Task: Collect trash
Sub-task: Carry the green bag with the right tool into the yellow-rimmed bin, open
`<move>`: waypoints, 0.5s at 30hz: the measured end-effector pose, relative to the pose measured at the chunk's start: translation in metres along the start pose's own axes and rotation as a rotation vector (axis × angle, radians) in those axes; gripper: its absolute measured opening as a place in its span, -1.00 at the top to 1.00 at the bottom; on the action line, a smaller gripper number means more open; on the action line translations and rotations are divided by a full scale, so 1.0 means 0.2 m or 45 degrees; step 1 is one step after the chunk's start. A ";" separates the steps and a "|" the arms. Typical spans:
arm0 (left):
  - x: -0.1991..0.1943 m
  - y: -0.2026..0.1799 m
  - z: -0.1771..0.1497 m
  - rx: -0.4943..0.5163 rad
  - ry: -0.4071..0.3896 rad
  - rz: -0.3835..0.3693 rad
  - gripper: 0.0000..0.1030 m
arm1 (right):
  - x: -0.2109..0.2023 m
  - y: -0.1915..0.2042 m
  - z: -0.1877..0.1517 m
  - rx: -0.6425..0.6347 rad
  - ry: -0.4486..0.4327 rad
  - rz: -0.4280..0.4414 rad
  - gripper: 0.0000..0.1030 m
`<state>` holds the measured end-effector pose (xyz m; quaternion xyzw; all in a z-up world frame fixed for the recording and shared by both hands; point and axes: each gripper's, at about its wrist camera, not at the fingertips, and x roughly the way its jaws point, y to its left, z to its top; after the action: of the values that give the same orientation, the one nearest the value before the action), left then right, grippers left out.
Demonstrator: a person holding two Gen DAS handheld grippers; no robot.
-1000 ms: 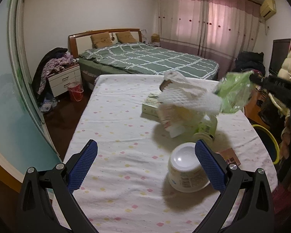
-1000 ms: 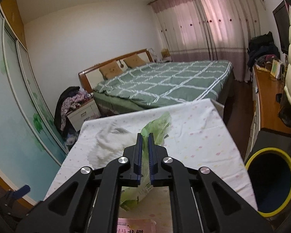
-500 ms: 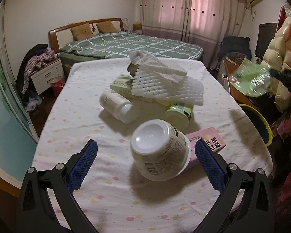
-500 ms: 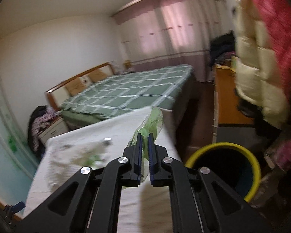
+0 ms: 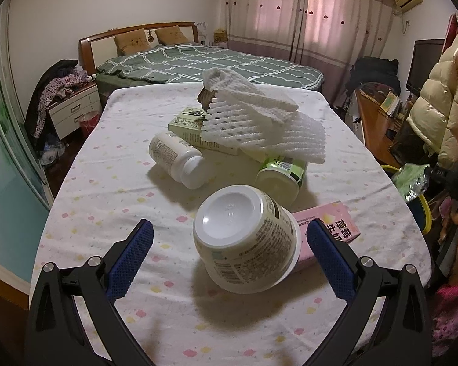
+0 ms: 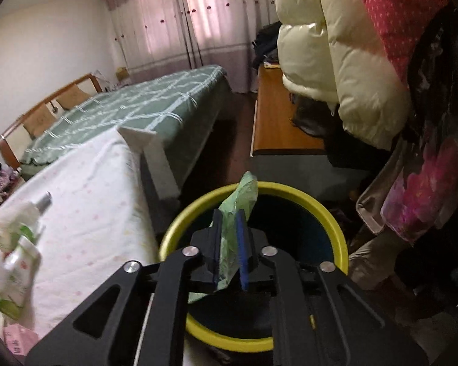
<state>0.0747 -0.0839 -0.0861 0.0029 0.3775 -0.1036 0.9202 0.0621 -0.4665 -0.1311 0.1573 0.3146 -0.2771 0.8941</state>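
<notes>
My right gripper [image 6: 230, 222] is over the yellow-rimmed bin [image 6: 326, 213] with a green plastic wrapper [image 6: 239, 196] between its fingers; the jaws stand slightly parted around it. In the left wrist view the wrapper [image 5: 410, 178] hangs off the table's right edge above the bin [image 5: 424, 216]. My left gripper [image 5: 229, 244] is open and empty, its blue pads either side of an overturned white tub [image 5: 247, 238]. Behind the tub lie a pink carton [image 5: 336, 222], a green-labelled jar [image 5: 282, 177], a white bottle [image 5: 177, 158], a green box [image 5: 189, 125] and white foam netting [image 5: 259, 122].
The table [image 5: 107, 183] has a white dotted cloth. A bed [image 5: 210, 61] stands behind it, a nightstand [image 5: 73, 109] at the left. A wooden desk [image 6: 278, 122] and hanging coats [image 6: 351, 61] crowd the right side by the bin.
My right gripper carried the green wrapper off the table's right edge and down over the bin; its jaws have parted slightly. My left gripper has closed in on the overturned tub.
</notes>
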 end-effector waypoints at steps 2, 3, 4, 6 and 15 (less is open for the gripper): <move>0.02 0.00 0.00 -0.002 0.006 -0.001 -0.93 | 0.00 0.00 -0.01 -0.008 -0.002 -0.015 0.44; 0.03 0.00 0.01 -0.005 0.012 -0.005 -0.93 | 0.00 0.00 -0.02 -0.011 -0.008 -0.022 0.38; 0.04 0.01 0.01 -0.010 0.018 -0.009 -0.93 | -0.01 0.00 -0.02 -0.014 -0.017 -0.027 0.30; 0.06 0.01 0.01 -0.018 0.027 -0.020 -0.93 | -0.02 0.00 -0.02 -0.012 -0.028 -0.028 0.28; 0.17 0.04 0.01 -0.047 0.055 -0.043 -0.91 | -0.06 0.03 -0.01 -0.027 -0.032 -0.014 0.25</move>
<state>0.1015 -0.0828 -0.1091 -0.0182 0.3990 -0.1122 0.9099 0.0577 -0.4554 -0.1251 0.1424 0.3073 -0.2807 0.8980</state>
